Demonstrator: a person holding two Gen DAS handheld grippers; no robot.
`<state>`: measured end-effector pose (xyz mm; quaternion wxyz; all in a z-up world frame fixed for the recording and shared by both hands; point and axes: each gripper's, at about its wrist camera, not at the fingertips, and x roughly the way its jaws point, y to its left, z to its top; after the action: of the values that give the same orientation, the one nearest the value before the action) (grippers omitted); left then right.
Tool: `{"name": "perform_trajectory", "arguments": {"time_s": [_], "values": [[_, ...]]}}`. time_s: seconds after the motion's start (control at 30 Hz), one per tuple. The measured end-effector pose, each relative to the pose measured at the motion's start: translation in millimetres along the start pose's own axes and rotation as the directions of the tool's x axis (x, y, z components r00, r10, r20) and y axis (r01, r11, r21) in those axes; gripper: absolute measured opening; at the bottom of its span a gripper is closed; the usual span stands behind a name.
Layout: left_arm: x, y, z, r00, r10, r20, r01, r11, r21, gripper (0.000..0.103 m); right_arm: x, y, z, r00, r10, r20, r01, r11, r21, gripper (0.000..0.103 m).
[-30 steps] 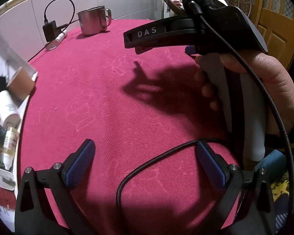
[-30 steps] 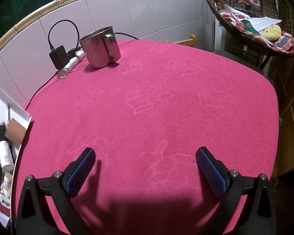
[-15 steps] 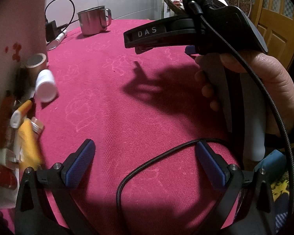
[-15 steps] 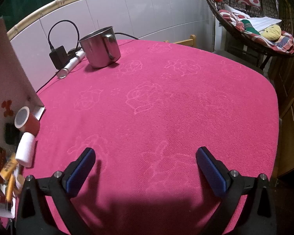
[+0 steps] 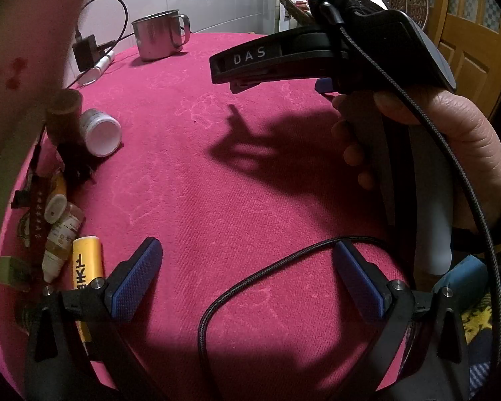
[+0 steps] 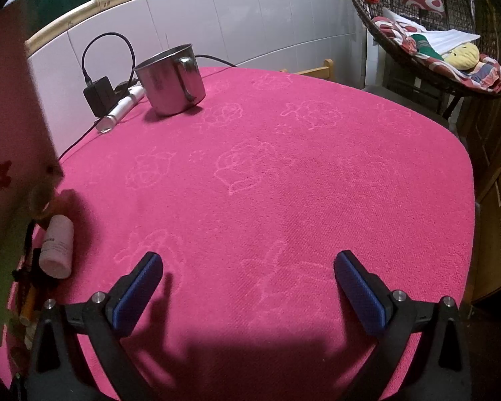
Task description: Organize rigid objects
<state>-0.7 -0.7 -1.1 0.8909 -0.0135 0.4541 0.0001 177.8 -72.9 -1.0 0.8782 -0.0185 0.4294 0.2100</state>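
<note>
1. Rigid objects are lying heaped at the left edge of the pink tablecloth (image 6: 284, 200), under a tilted box (image 5: 20, 77).
2. Left gripper (image 5: 250, 284) and right gripper (image 6: 247, 290) are hovering, released and empty.
3. White bottle (image 5: 100, 130), yellow tube (image 5: 85, 267): probably best taken one at a time, across the middle.

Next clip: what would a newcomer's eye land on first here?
The bright pink tablecloth fills both views. A steel mug stands at its far left beside a black charger, and small bottles and tubes are heaped at the left edge, a white bottle on its side. In the left wrist view, a hand holds the right hand-held gripper over the cloth.
</note>
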Motion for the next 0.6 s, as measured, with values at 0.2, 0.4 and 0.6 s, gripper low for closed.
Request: {"name": "perform_trajectory", "arguments": {"time_s": [0.2, 0.4, 0.6], "values": [[-1.5, 0.6, -0.4, 0.999, 0.014, 0.034, -0.014, 1.0, 0.011, 0.103, 0.3, 0.2, -0.2, 1.0, -0.001, 0.0, 0.001, 1.0, 0.0, 0.103], [-0.9, 1.0, 0.2, 1.0, 0.008, 0.017, -0.008, 1.0, 0.005, 0.103, 0.2, 0.2, -0.1, 1.0, -0.003, -0.001, 0.003, 1.0, -0.002, 0.103], [-0.9, 0.7, 0.4, 1.0, 0.003, 0.007, -0.003, 1.0, 0.002, 0.103, -0.6, -0.6, -0.6, 1.0, 0.002, 0.001, -0.002, 1.0, 0.001, 0.103]]}}
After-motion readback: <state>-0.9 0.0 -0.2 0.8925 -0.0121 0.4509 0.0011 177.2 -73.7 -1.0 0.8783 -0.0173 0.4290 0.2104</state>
